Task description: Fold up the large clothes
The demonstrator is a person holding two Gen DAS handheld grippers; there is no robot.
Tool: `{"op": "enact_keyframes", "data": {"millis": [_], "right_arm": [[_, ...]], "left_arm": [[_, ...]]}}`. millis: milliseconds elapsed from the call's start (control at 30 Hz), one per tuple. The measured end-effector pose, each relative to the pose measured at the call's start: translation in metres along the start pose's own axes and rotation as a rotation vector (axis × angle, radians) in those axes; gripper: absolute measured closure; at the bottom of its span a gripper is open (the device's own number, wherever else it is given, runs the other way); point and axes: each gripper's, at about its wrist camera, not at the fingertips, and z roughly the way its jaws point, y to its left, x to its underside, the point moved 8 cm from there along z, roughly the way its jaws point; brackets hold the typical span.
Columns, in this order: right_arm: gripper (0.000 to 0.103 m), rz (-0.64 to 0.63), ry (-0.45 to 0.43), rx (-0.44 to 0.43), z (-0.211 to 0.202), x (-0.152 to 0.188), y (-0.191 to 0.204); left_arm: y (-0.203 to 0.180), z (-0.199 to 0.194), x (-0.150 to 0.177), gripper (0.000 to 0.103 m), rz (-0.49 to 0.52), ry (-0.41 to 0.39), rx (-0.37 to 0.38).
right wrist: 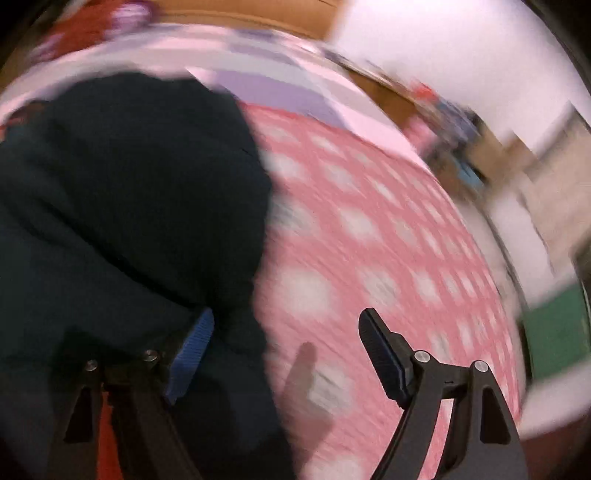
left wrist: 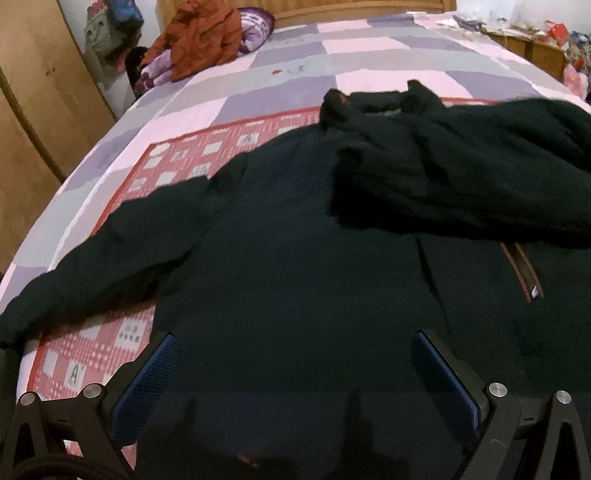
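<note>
While the left wrist view is sharp, the right wrist view is smeared, so each gives something the other lacks. From the left, the dark jacket [left wrist: 288, 258] lies spread on a red checked mat [left wrist: 92, 354] on the bed [left wrist: 369, 59]: one sleeve [left wrist: 92, 266] stretches out to the left, the other sleeve [left wrist: 461, 177] is folded across the chest, and a brown-edged zip [left wrist: 521, 273] shows at the right. The left claw [left wrist: 295, 373] hangs over the jacket's lower part with its blue pads wide apart and nothing gripped. At the far corner of the bed lie an orange coat [left wrist: 207, 37] and a purple cloth [left wrist: 255, 29], with a wooden wardrobe [left wrist: 33, 110] at the left.

Only the right view shows the jacket's [right wrist: 129, 221] outer edge against bare mat [right wrist: 369, 240], and a cluttered shelf [right wrist: 443, 110] beyond the bed. The right claw [right wrist: 284, 354] is spread open; its left pad stands against dark cloth, its right pad over the mat, and no cloth is pinched between them.
</note>
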Motion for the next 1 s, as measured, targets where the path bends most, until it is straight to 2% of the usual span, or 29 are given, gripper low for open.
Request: {"op": "enact_keyframes", "data": {"millis": [67, 133, 300, 400, 500, 533, 567, 600, 700, 767, 900, 1000], "right_arm": [[0.020, 0.088, 0.026, -0.039, 0.003, 0.018, -0.026], [0.020, 0.066, -0.013, -0.048, -0.009, 0.016, -0.032], [0.020, -0.006, -0.310, -0.083, -0.076, -0.036, -0.009], [0.020, -0.086, -0.396, -0.186, -0.095, -0.074, 0.037], [0.020, -0.208, -0.328, -0.265, -0.076, -0.083, 0.083], [0.020, -0.250, -0.267, -0.247, -0.056, -0.081, 0.092], [0.020, -0.258, -0.243, -0.221, -0.043, -0.080, 0.091], [0.020, -0.226, -0.208, -0.175, -0.021, -0.078, 0.079], [0.020, 0.000, -0.090, -0.244, 0.003, -0.073, 0.050], [0.020, 0.007, -0.108, -0.271, -0.007, -0.072, 0.047], [0.020, -0.124, -0.283, -0.218, -0.047, -0.072, 0.051], [0.020, -0.166, -0.238, -0.276, -0.045, -0.043, 0.068]], "left_arm": [[-0.005, 0.004, -0.006, 0.000, 0.001, -0.005, -0.007], [-0.008, 0.010, -0.012, 0.000, 0.002, -0.013, -0.016], [-0.023, 0.028, -0.048, 0.000, -0.011, -0.051, -0.009], [-0.039, 0.048, -0.086, 0.000, -0.005, -0.088, 0.000], [-0.050, 0.076, -0.118, 0.000, 0.004, -0.105, -0.010], [-0.053, 0.088, -0.124, 0.000, 0.010, -0.096, -0.023], [-0.054, 0.098, -0.127, 0.000, 0.013, -0.084, -0.033], [-0.055, 0.113, -0.127, 0.000, 0.020, -0.057, -0.043], [-0.054, 0.140, -0.114, 0.000, 0.024, 0.008, -0.049], [-0.050, 0.143, -0.108, 0.000, -0.012, 0.017, -0.029], [-0.046, 0.122, -0.110, 0.000, -0.099, -0.035, 0.064], [-0.054, 0.111, -0.114, 0.000, -0.131, -0.061, 0.162]]}}
